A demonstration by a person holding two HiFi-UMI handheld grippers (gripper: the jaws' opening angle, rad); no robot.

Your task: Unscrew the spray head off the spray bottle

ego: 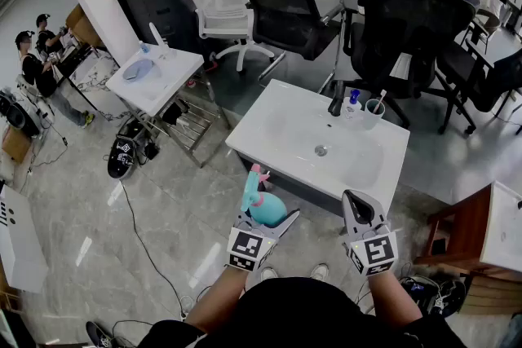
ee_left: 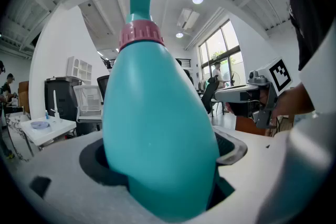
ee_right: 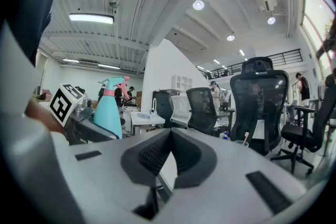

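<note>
Left claw [ego: 263, 221] clamps the teal spray bottle [ee_left: 157, 123], held in the air short of the white bench [ego: 277, 134]. The spray head [ee_left: 140, 2] is still screwed on. Right claw [ee_right: 168, 157] is closed, empty, well apart. Unscrewing not yet begun.

The spray bottle [ee_left: 157, 139] is plain teal, with a pink collar [ee_left: 140, 35] at its neck. Its spray head [ee_right: 112, 83] is teal too, with pink parts. The left gripper [ego: 267, 218] and the right gripper [ego: 357, 200] are both pale grey, with black, finely ribbed pads [ee_right: 152, 155]. Each carries a cube [ego: 377, 251] patterned with black-and-white square markers. The table [ego: 277, 134] is white. The floor [ego: 163, 208] is glossy grey, veined like marble. The office chairs [ego: 408, 4] are black, and one mesh chair [ego: 216, 4] is white. The stand [ego: 465, 234] at the right is brown wood.
</note>
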